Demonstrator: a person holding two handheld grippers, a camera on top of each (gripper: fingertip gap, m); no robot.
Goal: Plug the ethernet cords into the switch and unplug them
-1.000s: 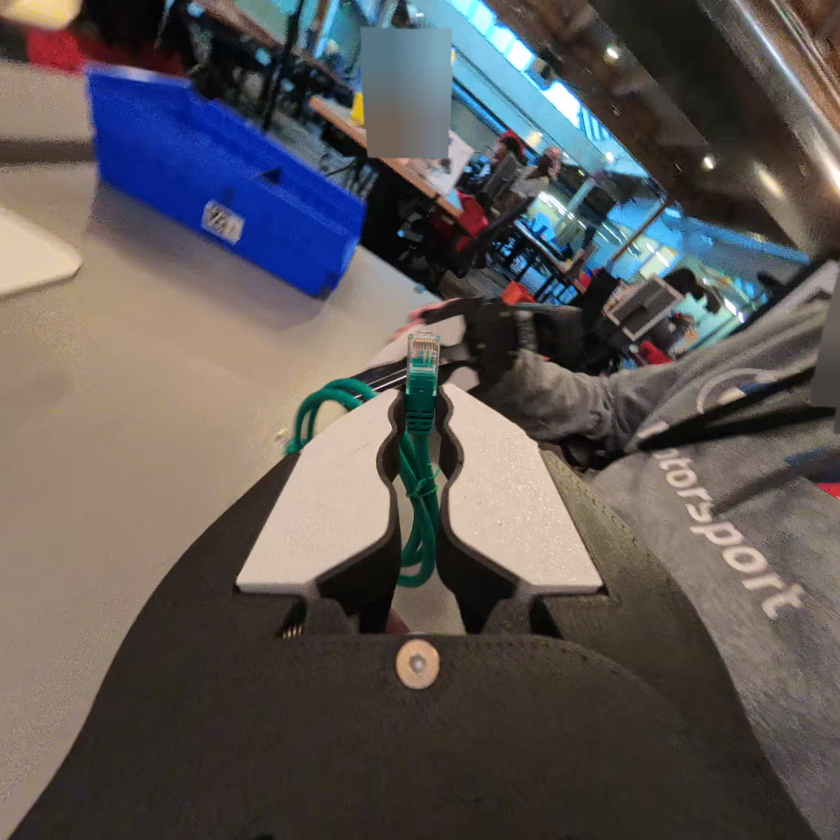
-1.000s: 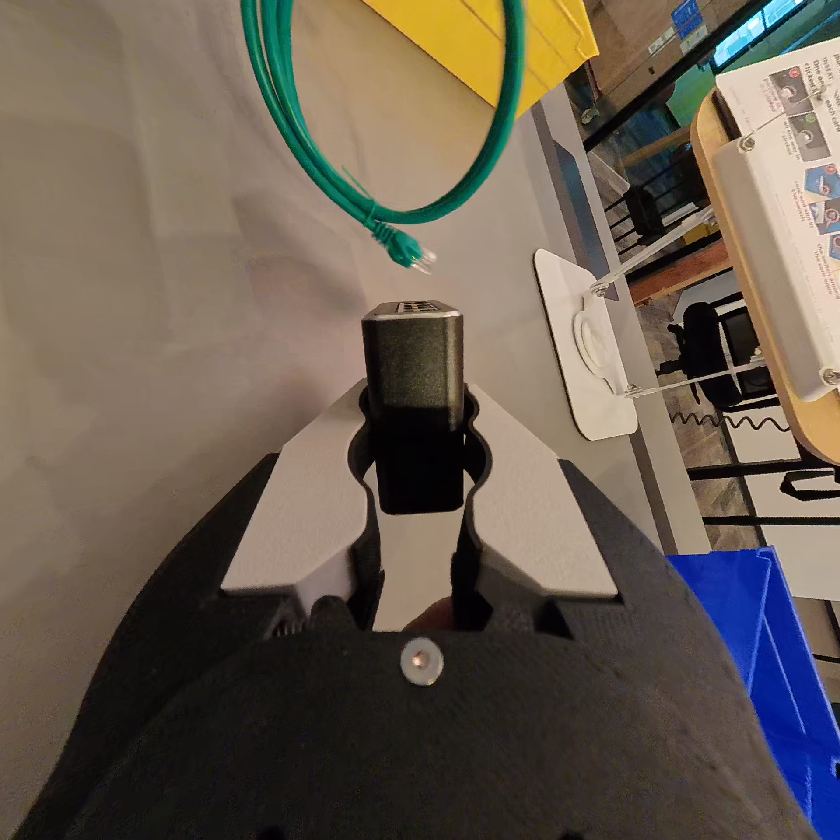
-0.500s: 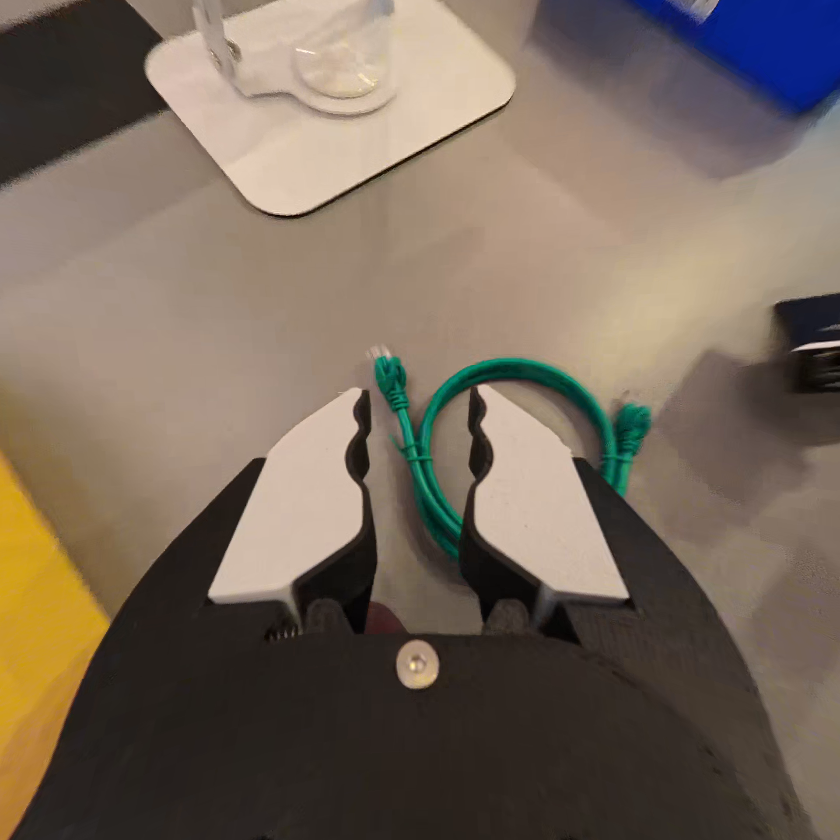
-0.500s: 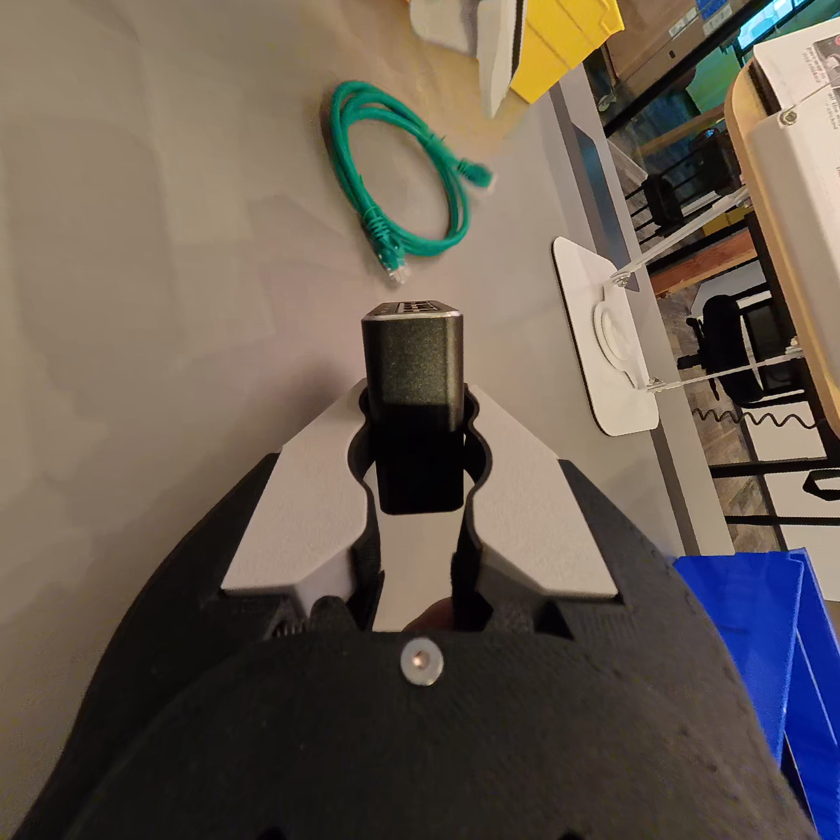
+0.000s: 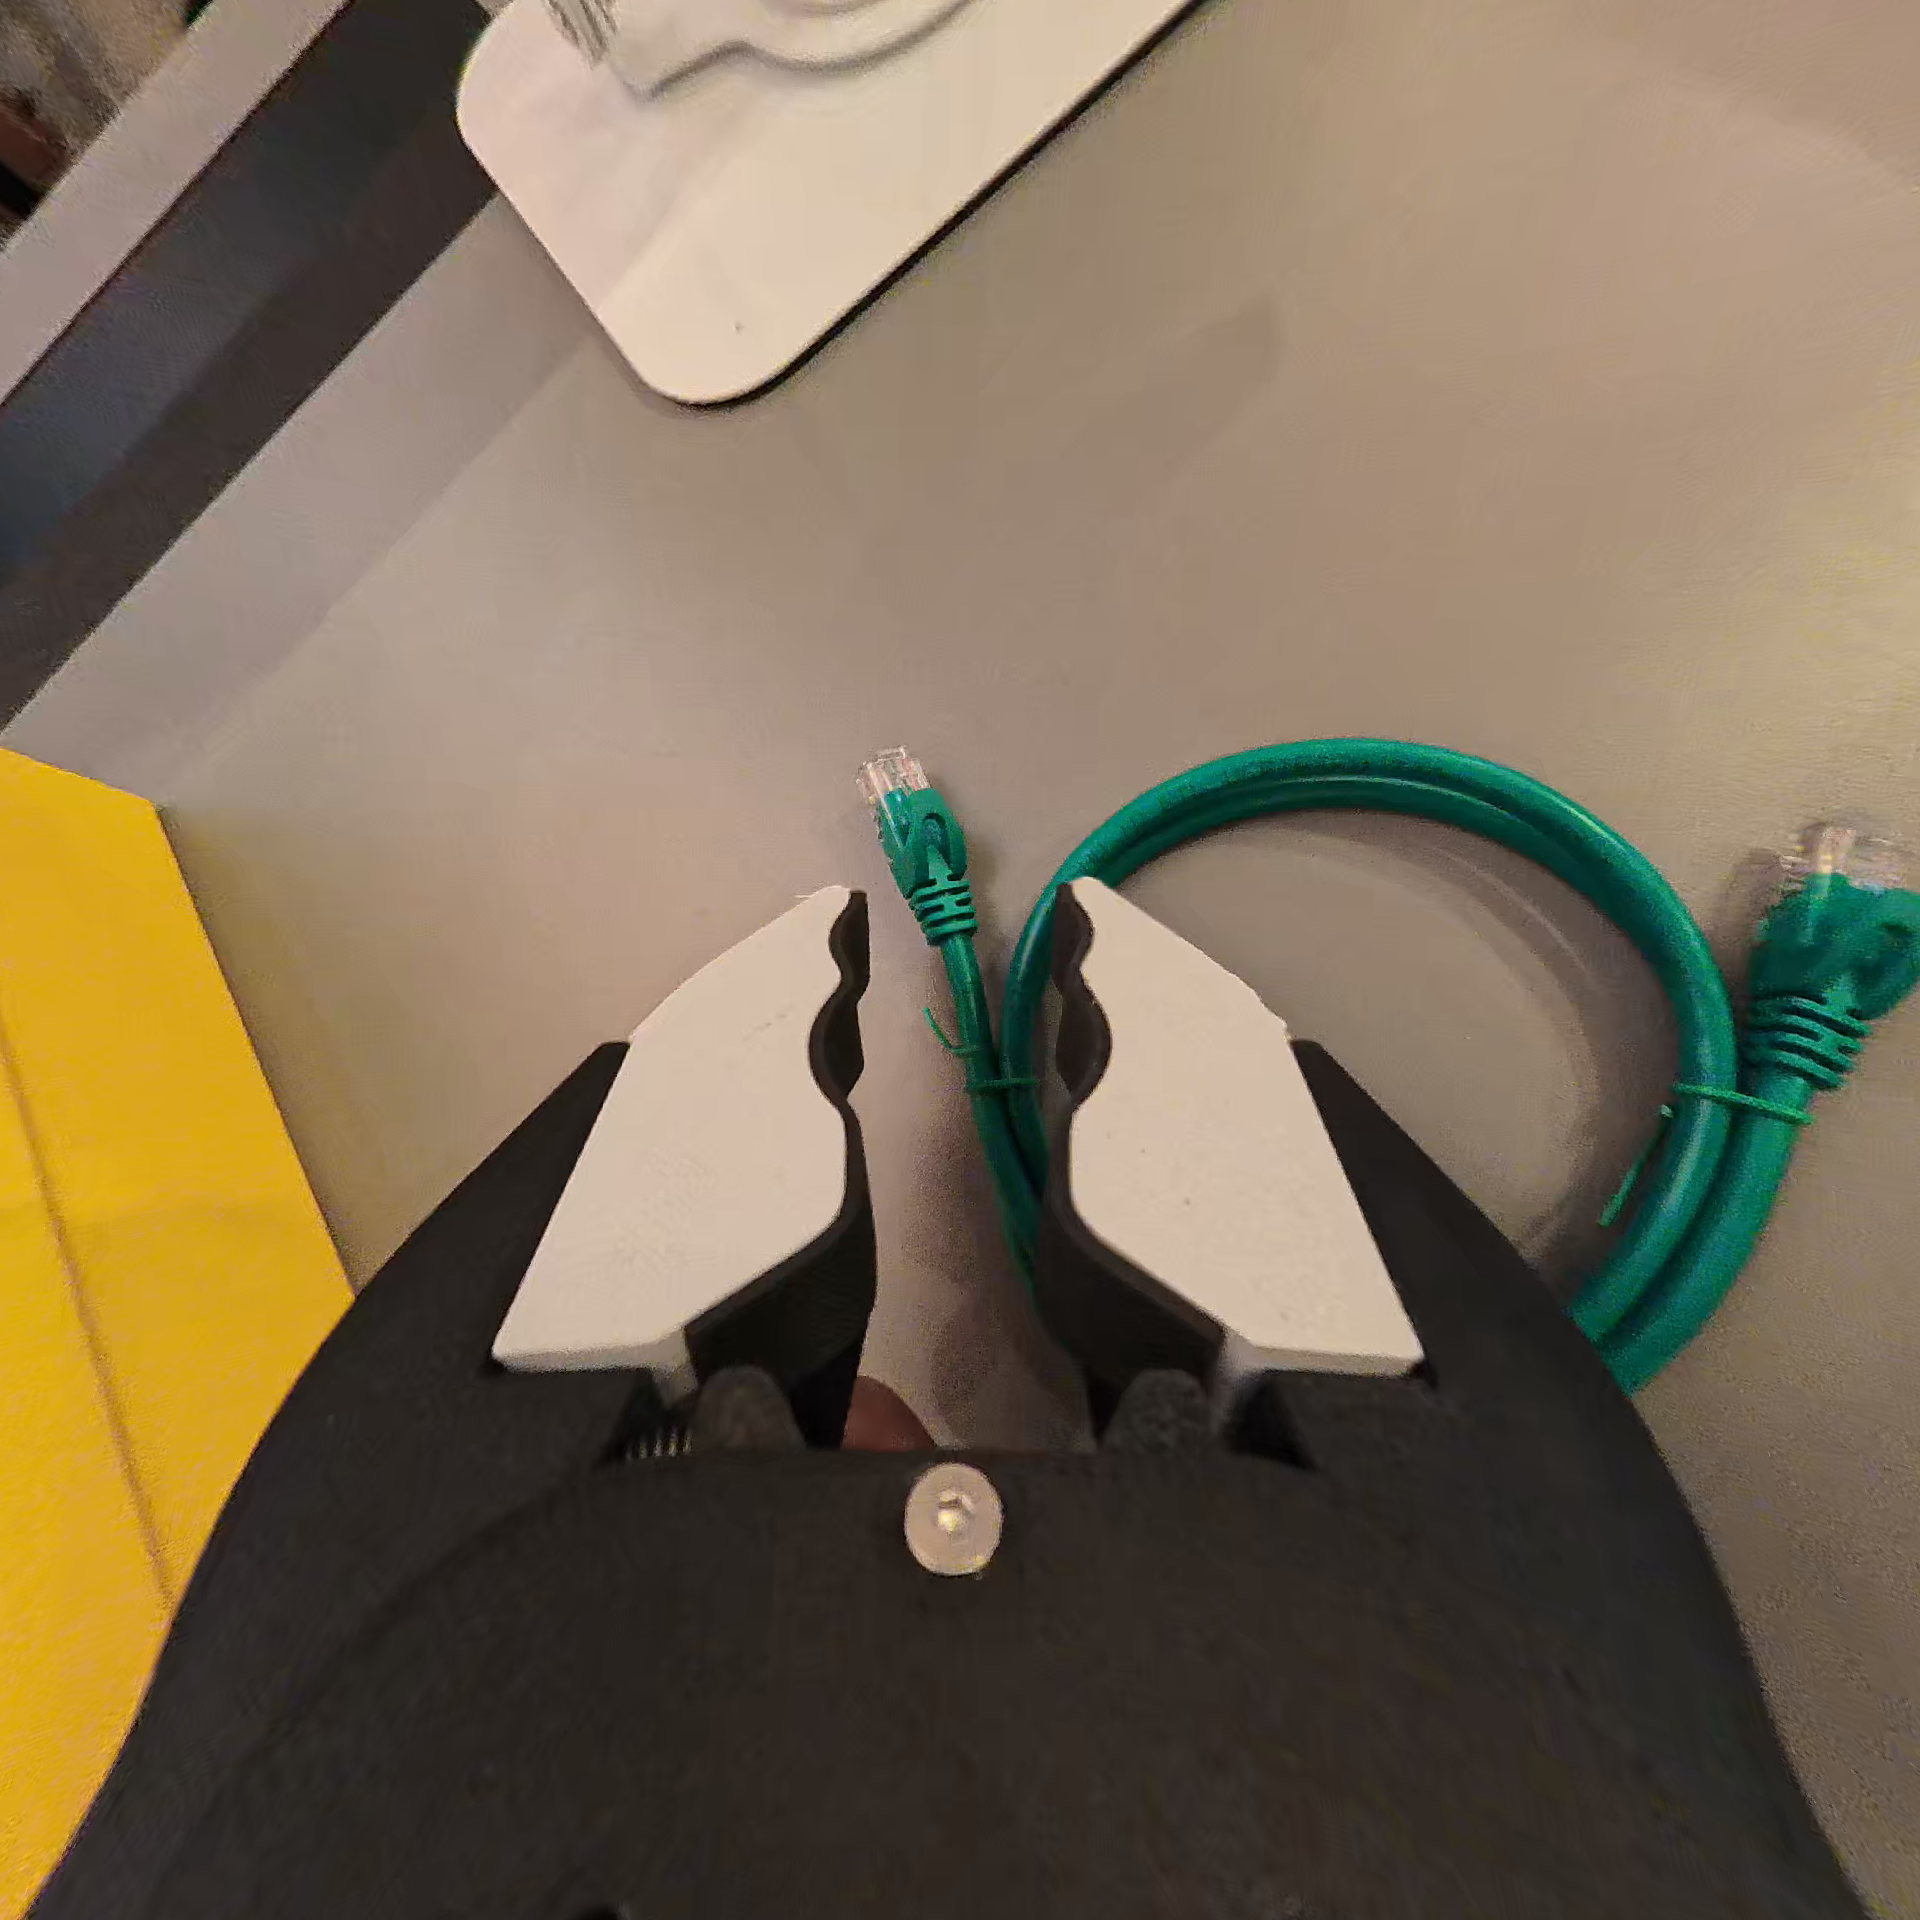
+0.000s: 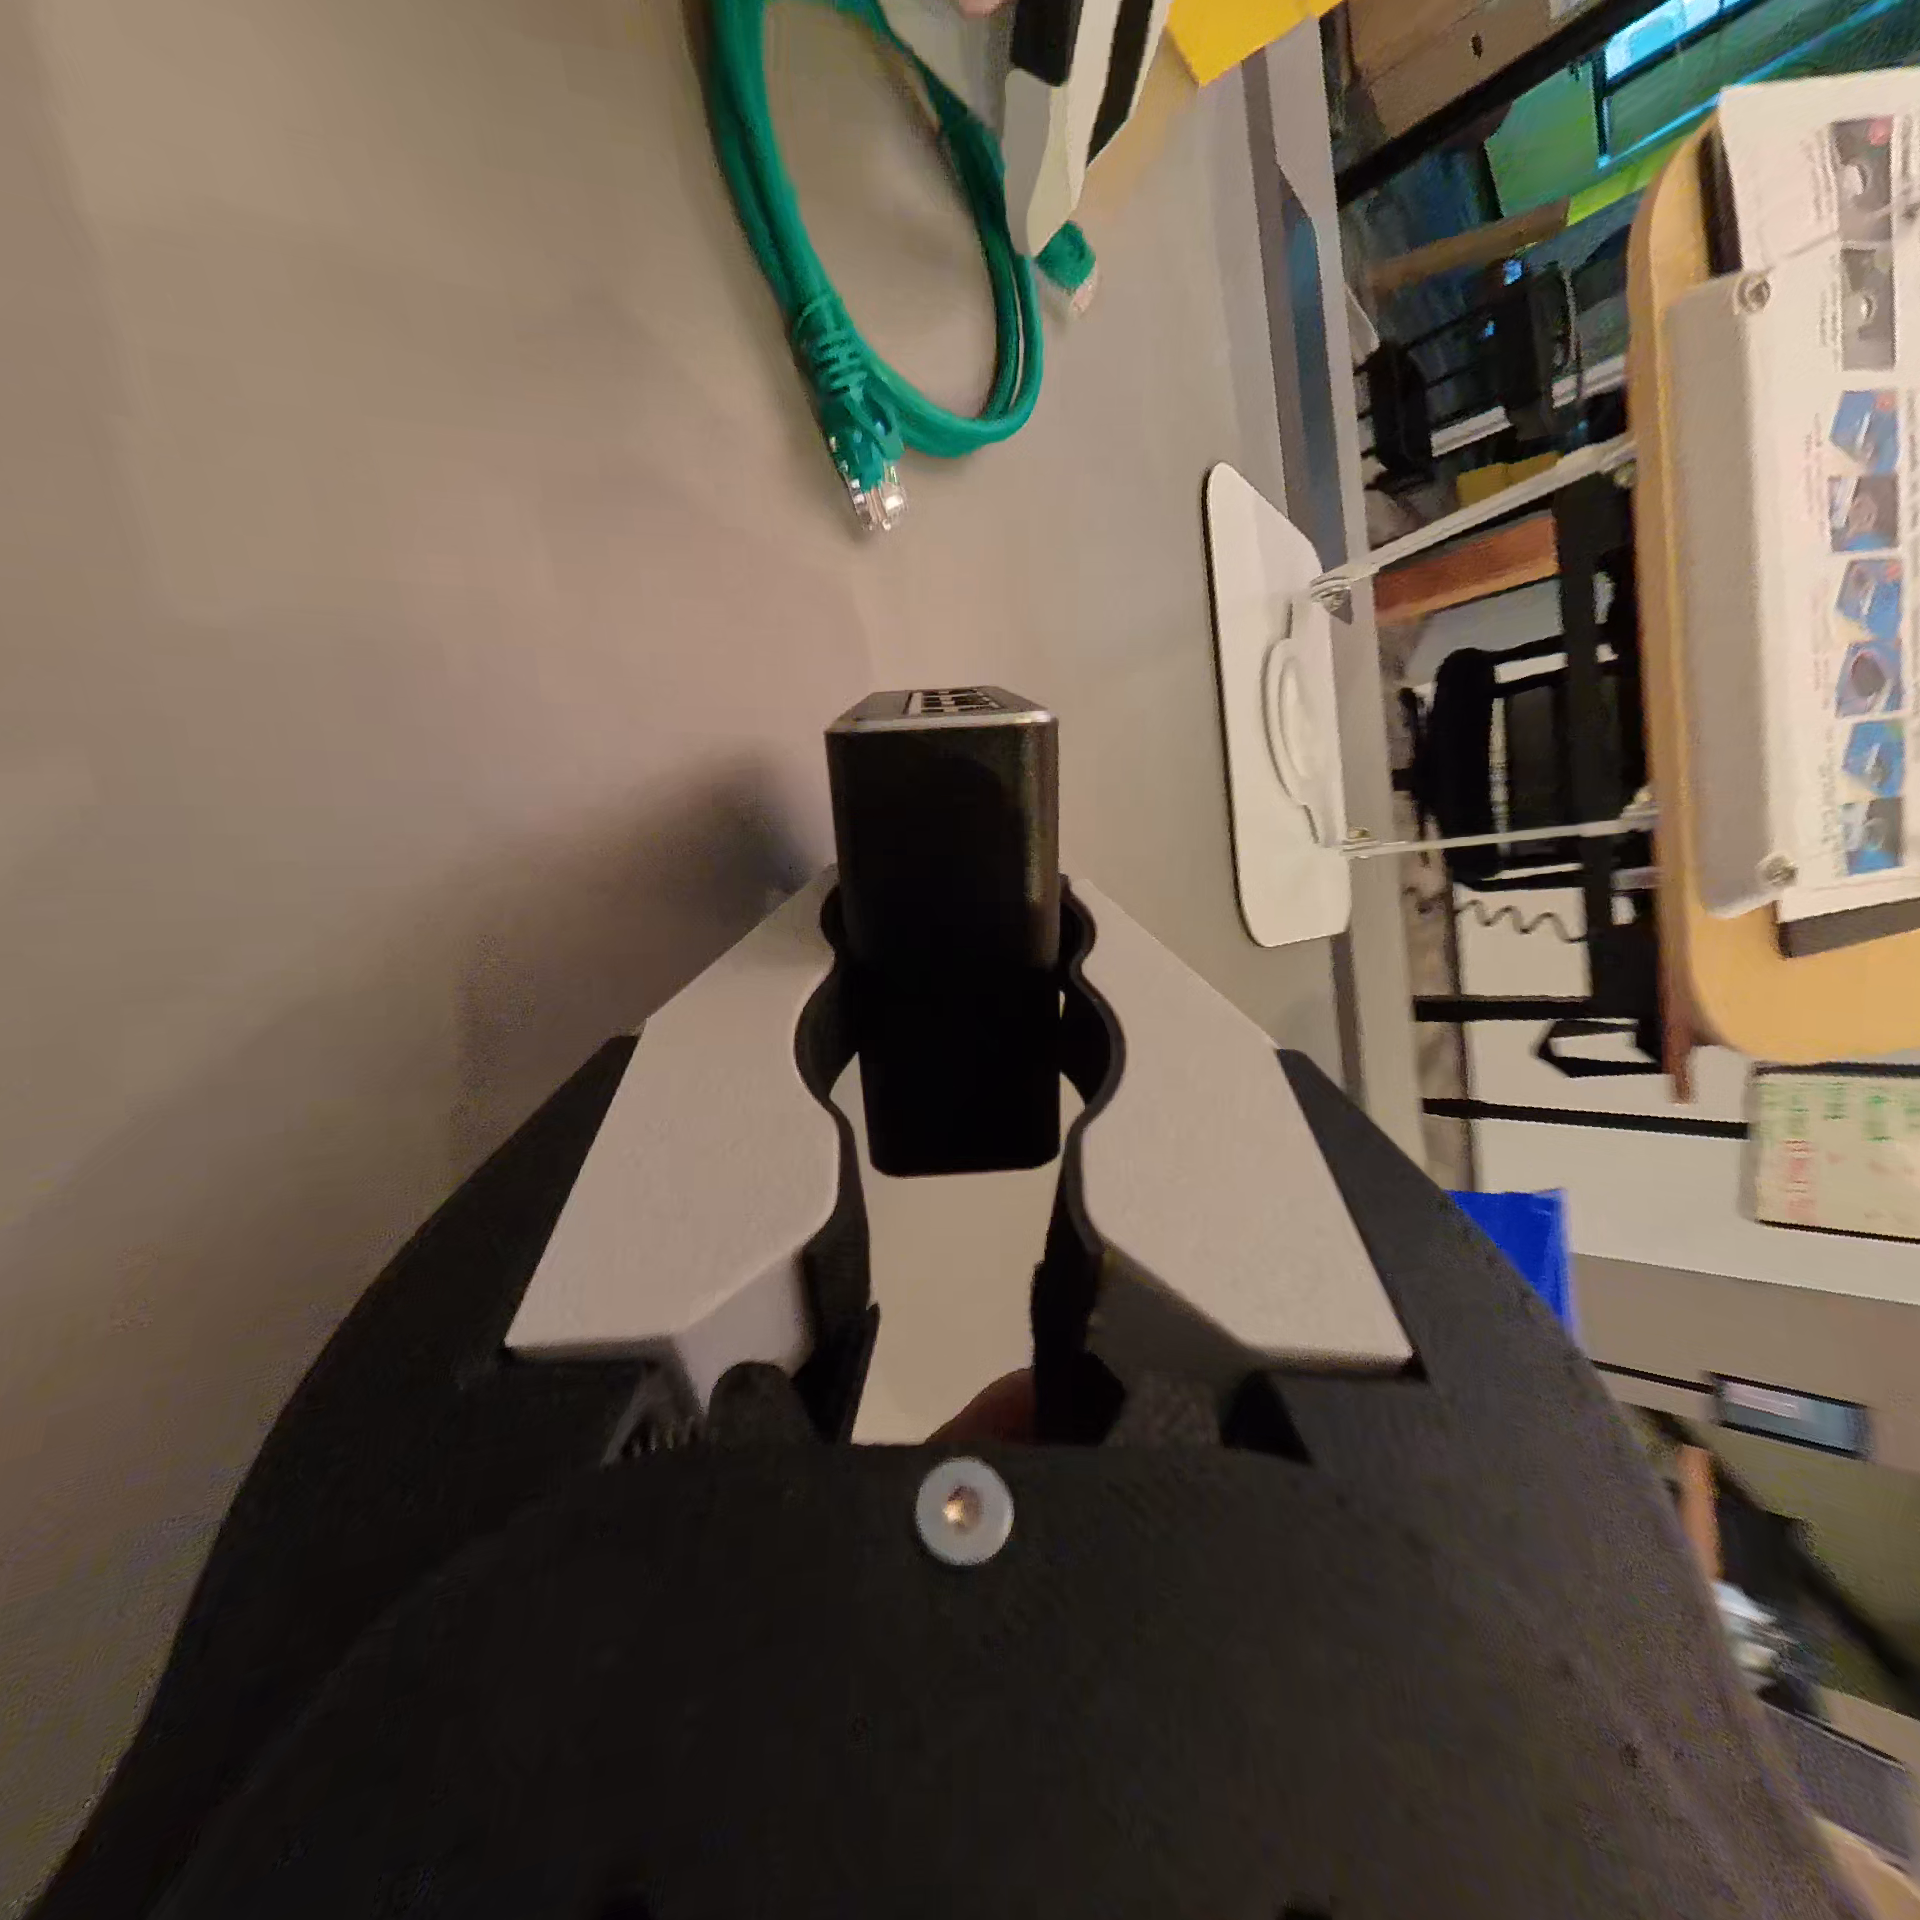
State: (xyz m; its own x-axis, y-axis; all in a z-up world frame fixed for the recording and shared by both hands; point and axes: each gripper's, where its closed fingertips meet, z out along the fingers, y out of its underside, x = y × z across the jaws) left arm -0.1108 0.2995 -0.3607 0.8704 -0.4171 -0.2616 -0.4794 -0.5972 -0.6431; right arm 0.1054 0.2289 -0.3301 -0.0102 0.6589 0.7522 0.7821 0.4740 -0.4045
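A coiled green ethernet cord (image 5: 1475,790) lies on the grey table. In the left wrist view my left gripper (image 5: 961,894) is open just above it, and one cord end with its clear plug (image 5: 914,821) lies between the fingertips, not gripped. The other plug (image 5: 1829,914) lies at the right. My right gripper (image 6: 945,894) is shut on the black switch (image 6: 945,831) and holds it above the table, with its port face pointing away from me. The cord (image 6: 997,312) also shows in the right wrist view, with the left gripper's fingers (image 6: 1081,114) over it.
A white flat stand base (image 5: 790,208) sits beyond the cord, near the table's far edge. A yellow bin (image 5: 114,1195) is close on the left. In the right wrist view a blue bin (image 6: 1517,1247) and a wooden board with papers (image 6: 1808,520) stand at the right.
My left gripper let go of the cord plug, opened and tipped down over the cord on the table, then moved closer. My right gripper kept hold of the switch and shifted slightly.
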